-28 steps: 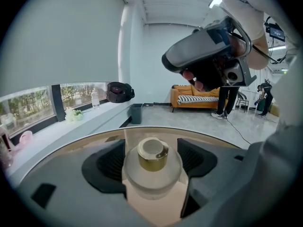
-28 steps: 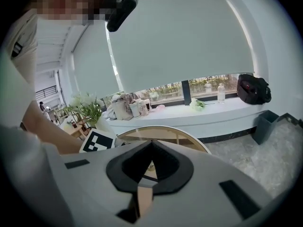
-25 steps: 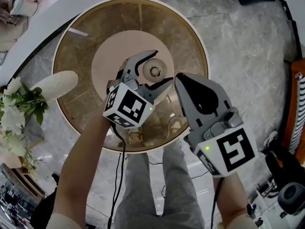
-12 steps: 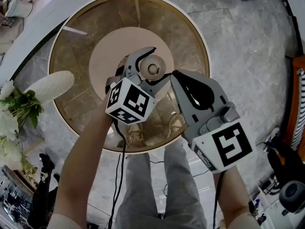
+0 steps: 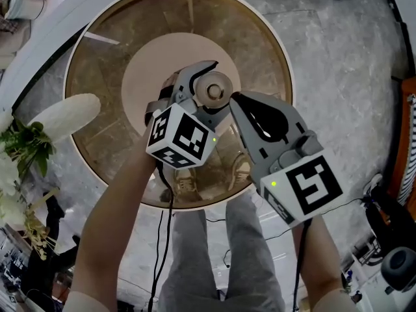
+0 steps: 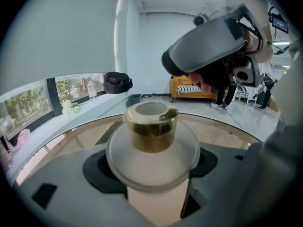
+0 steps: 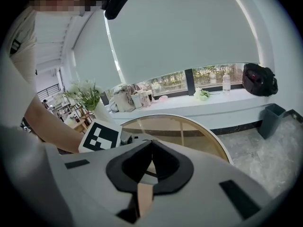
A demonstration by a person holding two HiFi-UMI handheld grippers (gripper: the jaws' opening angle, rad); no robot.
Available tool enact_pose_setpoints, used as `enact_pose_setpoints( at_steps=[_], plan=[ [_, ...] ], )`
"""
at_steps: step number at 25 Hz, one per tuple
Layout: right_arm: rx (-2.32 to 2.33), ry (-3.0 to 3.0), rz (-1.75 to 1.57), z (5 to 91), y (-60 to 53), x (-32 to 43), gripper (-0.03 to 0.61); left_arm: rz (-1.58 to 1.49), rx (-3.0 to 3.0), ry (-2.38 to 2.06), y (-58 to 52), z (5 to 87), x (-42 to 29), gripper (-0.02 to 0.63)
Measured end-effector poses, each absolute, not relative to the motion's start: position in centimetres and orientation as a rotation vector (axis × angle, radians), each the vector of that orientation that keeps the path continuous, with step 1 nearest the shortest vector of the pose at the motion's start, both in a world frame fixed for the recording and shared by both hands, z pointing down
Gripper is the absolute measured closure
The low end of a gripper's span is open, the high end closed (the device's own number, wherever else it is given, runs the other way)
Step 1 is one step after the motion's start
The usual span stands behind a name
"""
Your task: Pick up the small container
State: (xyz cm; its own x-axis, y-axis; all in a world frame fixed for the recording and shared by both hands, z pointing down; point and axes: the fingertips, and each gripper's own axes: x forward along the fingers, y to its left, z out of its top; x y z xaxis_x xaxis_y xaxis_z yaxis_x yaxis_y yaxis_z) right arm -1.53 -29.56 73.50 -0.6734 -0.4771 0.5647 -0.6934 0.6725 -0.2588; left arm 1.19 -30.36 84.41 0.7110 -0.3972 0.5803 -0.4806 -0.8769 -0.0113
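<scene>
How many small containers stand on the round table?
1. The small container is at the centre of the round table, between the jaws of the left gripper. The left gripper may hide more.

- The left gripper [image 5: 221,86] sits at the frame's centre, tilted downward, with its jaws standing apart.
- The right gripper [image 5: 235,99] is just right of it, its jaws pressed together and tilted downward alike.
- The left forearm [image 5: 110,220] and right forearm [image 5: 318,259] reach up from the bottom edge.
</scene>
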Motion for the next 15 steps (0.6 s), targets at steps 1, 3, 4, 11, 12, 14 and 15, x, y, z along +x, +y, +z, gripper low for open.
enact_pose_setpoints(
  at_steps=[1,3,4,11,12,14,15],
  plan=[
    [0.912,-2.440,0.637,73.6,-29.7,-1.6,0.572,0.893,2.775,-0.712,-30.4,84.4,1.2,0.285],
    [0.921,-2.464,0.631,73.6,-30.0,-1.8,0.571,0.897,2.777,-0.706,-30.5,84.4,1.2,0.285],
    [0.919,-2.476,0.627,73.7,-30.1,-1.9,0.571,0.899,2.780,-0.699,-30.5,84.4,1.2,0.285],
    [0.838,-2.557,0.582,73.7,-30.2,-3.6,0.529,0.911,2.819,-0.606,-29.8,84.5,1.2,0.285],
    [0.827,-2.560,0.576,73.8,-30.2,-3.8,0.458,0.911,2.823,-0.600,-29.8,84.5,1.2,0.285],
    [0.804,-2.565,0.563,74.2,-30.0,-4.1,0.446,0.910,2.830,-0.594,-29.7,84.4,1.3,0.285],
    [0.797,-2.566,0.557,74.4,-29.9,-4.3,0.443,0.909,2.833,-0.593,-29.6,84.4,1.3,0.285]
  ],
)
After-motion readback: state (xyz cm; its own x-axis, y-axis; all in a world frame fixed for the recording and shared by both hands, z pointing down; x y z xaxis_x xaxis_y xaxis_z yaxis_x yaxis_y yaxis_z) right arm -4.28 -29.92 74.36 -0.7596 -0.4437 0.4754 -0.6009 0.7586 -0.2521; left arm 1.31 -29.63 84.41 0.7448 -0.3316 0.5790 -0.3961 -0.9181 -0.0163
